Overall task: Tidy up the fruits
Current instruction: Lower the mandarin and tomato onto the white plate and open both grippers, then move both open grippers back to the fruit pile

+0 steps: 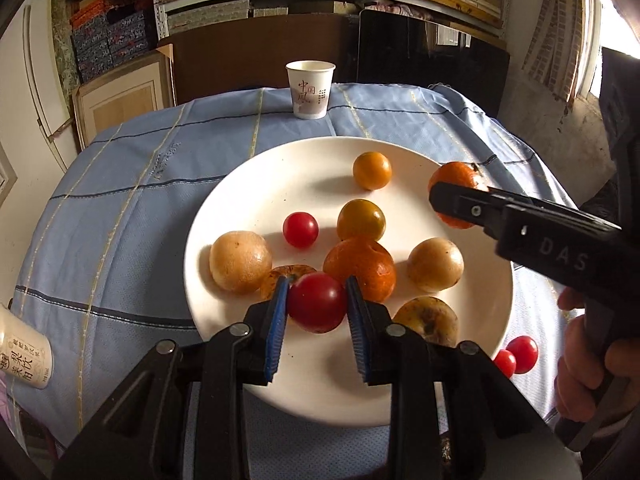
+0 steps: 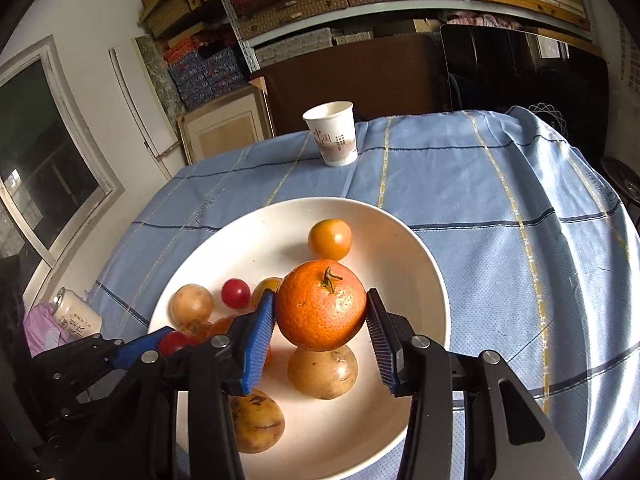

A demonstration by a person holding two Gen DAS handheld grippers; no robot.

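Cloth: we see a light blue tablecloth point(image 1: 132, 216) with dark and pale yellow stripes covering the table.
Cup: we find a white paper cup point(image 1: 310, 89) with printed characters standing upright near the far edge of the cloth.
Can: we notice a white drink can point(image 2: 76, 314) at the left edge, beside something pink point(image 2: 38, 330).
Shelves: we see stacked patterned boxes point(image 1: 116, 40) on shelving behind.
Frame: we spot a wooden framed panel point(image 2: 226, 130) leaning below the shelves.
Window: we see a window point(image 2: 44, 168) at left.

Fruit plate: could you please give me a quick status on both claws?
Left claw shut on red tomato. Right claw shut on tangerine, above white plate. Two tomatoes loose on cloth.
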